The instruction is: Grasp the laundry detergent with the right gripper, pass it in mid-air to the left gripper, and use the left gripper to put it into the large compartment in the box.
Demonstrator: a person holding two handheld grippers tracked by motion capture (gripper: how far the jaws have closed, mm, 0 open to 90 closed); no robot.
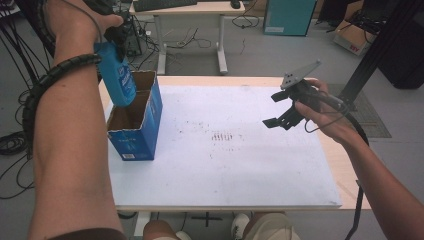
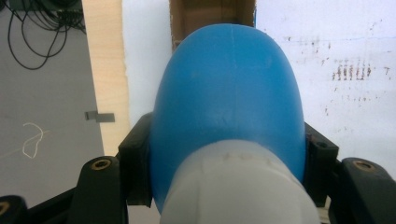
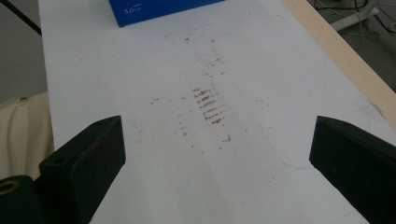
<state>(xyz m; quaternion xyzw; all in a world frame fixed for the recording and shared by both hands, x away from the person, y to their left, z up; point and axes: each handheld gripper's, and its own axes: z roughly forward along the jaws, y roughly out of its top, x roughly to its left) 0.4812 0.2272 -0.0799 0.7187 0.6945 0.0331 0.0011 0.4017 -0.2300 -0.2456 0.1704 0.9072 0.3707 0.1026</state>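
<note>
A blue plastic bottle with a white cap hangs bottom-down over the open top of a blue cardboard box at the table's left. My left gripper is shut on the bottle near its cap end. In the left gripper view the blue bottle sits between both jaws, with the box's brown inside beyond it. My right gripper hovers open above the right part of the table, nothing between its fingers. The right gripper view has its wide-apart jaws over the white board.
A white board with brown smudges covers the wooden table. The blue box edge lies at the far end in the right gripper view. Another desk and cables stand behind the table. The person's knees sit at the near edge.
</note>
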